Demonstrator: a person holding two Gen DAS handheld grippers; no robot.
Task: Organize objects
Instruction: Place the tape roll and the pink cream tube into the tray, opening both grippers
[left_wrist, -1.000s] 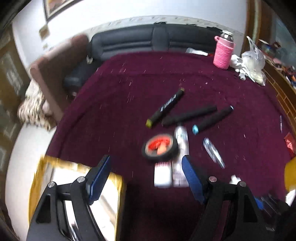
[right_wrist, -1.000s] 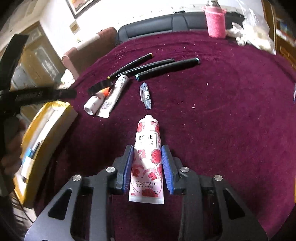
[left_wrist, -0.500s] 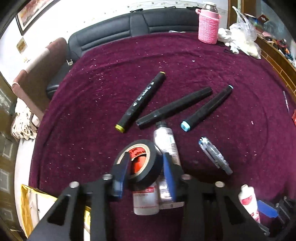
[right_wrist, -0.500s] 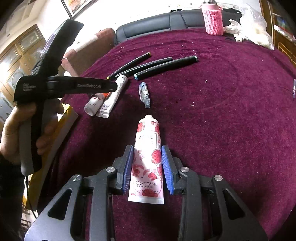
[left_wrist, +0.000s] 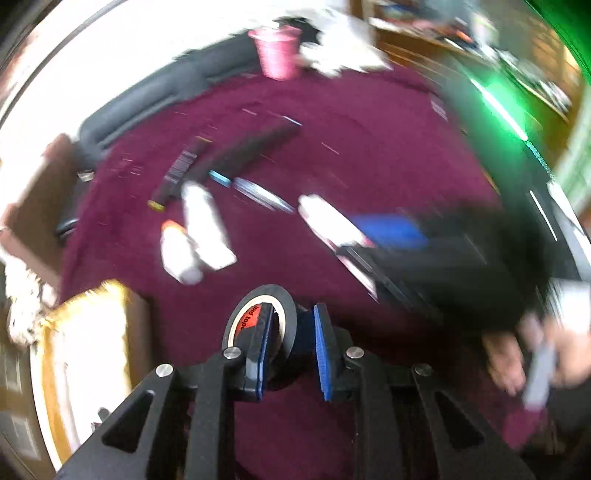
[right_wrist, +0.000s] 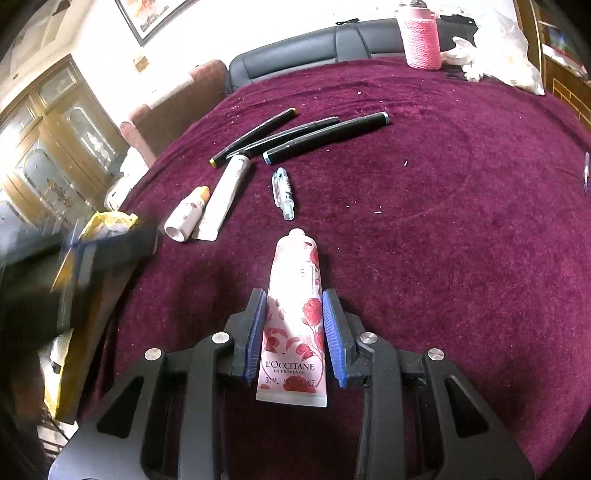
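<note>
Gaping yellow box (right_wrist: 107, 221), contents blurred

1. Roll of black tape (left_wrist: 258, 317) with a red core label is standing on edge over the maroon cloth, near the yellow box.
2. Flowery pink hand cream tube (right_wrist: 295, 321) is lying flat, cap pointing away.
3. Three black markers (right_wrist: 295, 134) are lying fanned out, ends touching.
4. Small white bottle (right_wrist: 186, 214) and white tube (right_wrist: 225, 197) are lying side by side, touching.
5. Clear pen (right_wrist: 282, 192) is lying just beside them.
</note>
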